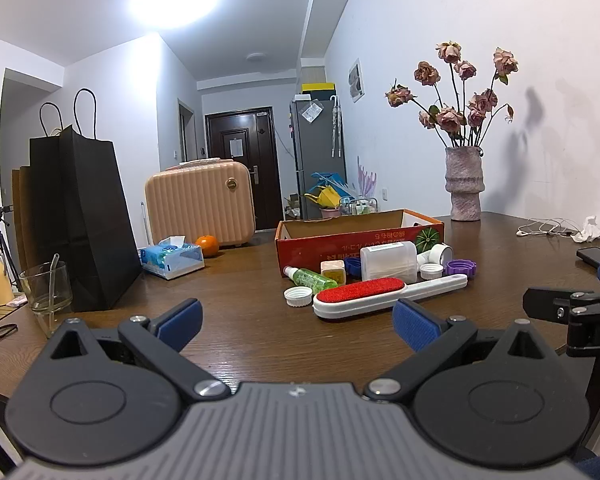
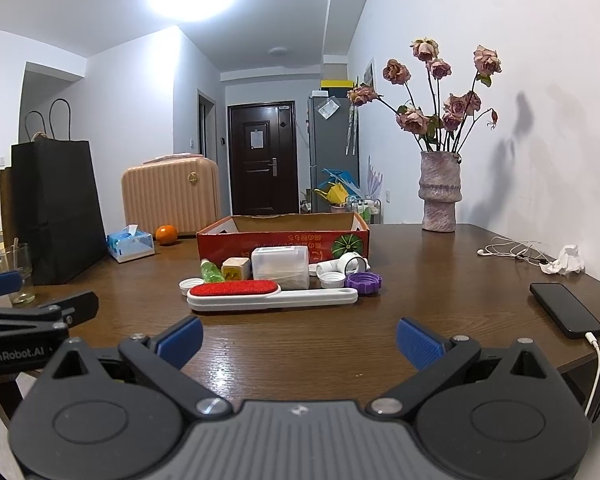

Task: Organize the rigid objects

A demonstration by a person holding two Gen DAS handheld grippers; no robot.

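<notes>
A red cardboard box [image 1: 340,238] [image 2: 260,236] stands open on the wooden table. In front of it lie a white lint brush with a red pad [image 1: 364,294] [image 2: 240,292], a green bottle [image 1: 310,278] [image 2: 211,272], a clear plastic container [image 1: 388,262] [image 2: 280,266], a small yellow box [image 1: 333,270] [image 2: 236,268], a purple lid [image 1: 460,268] [image 2: 363,282], white caps [image 1: 299,295] [image 2: 332,279] and a white pipe fitting [image 1: 436,254] [image 2: 344,264]. My left gripper [image 1: 296,326] and right gripper [image 2: 298,338] are open and empty, short of the pile.
A black paper bag [image 1: 80,220], a glass [image 1: 46,286], a tissue pack [image 1: 172,258] and an orange [image 1: 207,245] stand at the left. A vase of dried roses [image 2: 439,196], earphones [image 2: 512,252], crumpled tissue [image 2: 566,264] and a phone [image 2: 564,314] are at the right.
</notes>
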